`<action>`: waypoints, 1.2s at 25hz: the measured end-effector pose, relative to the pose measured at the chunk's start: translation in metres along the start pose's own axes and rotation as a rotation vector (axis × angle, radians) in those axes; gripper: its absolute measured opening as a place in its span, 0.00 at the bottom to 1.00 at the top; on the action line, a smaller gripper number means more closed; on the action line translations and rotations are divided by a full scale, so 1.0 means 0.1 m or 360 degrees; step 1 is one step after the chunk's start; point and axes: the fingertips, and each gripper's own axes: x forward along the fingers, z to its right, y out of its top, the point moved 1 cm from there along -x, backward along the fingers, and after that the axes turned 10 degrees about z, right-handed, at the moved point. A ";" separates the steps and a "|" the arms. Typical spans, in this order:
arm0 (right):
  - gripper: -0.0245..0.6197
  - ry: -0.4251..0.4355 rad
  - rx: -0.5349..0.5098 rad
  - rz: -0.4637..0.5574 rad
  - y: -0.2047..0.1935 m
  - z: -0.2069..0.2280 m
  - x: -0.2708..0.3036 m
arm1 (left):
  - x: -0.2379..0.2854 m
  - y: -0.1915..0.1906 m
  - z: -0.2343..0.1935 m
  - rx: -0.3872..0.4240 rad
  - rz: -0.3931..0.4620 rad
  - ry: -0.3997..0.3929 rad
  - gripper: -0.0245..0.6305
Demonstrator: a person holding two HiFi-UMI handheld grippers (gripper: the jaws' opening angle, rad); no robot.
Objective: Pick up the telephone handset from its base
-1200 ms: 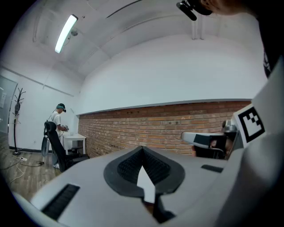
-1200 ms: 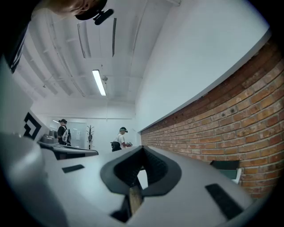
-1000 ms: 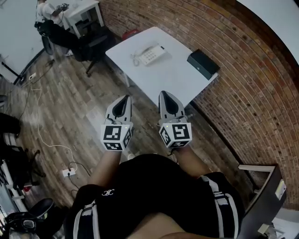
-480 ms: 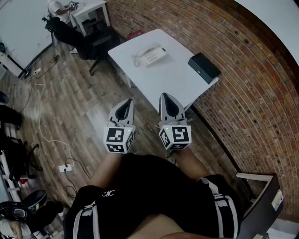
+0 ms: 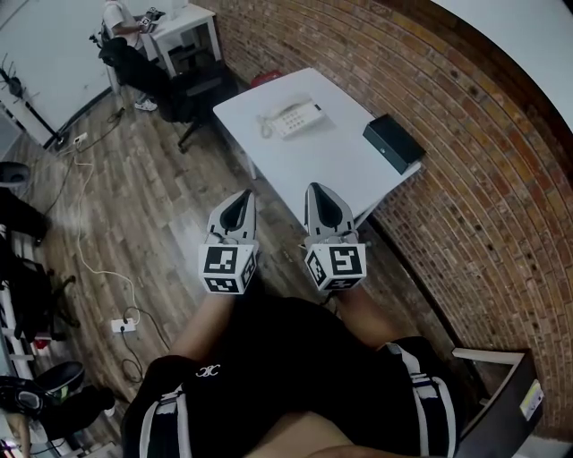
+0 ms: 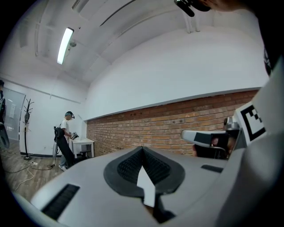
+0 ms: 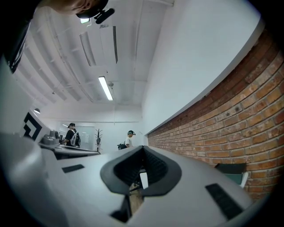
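A white telephone (image 5: 292,116) lies on a white table (image 5: 331,165) ahead of me, its handset resting on the base and a curled cord trailing off its left end. My left gripper (image 5: 245,192) and right gripper (image 5: 314,188) are held side by side over the wooden floor, short of the table's near edge and well away from the phone. Both are shut with nothing between the jaws. The left gripper (image 6: 142,147) view shows its closed tips against the brick wall. In the right gripper (image 7: 142,146) view the closed tips point along that wall. Neither gripper view shows the phone.
A black box (image 5: 392,143) sits at the table's right corner. A brick wall (image 5: 474,170) runs behind and to the right of the table. A dark office chair (image 5: 199,89) and a person (image 5: 118,20) at another desk are at far left. Cables and a power strip (image 5: 121,326) lie on the floor.
The table and phone have slid a little lower and to the right in the head view. Both grippers stay side by side and shut.
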 end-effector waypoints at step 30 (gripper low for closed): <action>0.04 -0.0135 0.0034 -0.0031 -0.94 0.37 1.96 | 1.66 -0.62 -1.45 -0.0081 -0.0033 -0.0103 0.04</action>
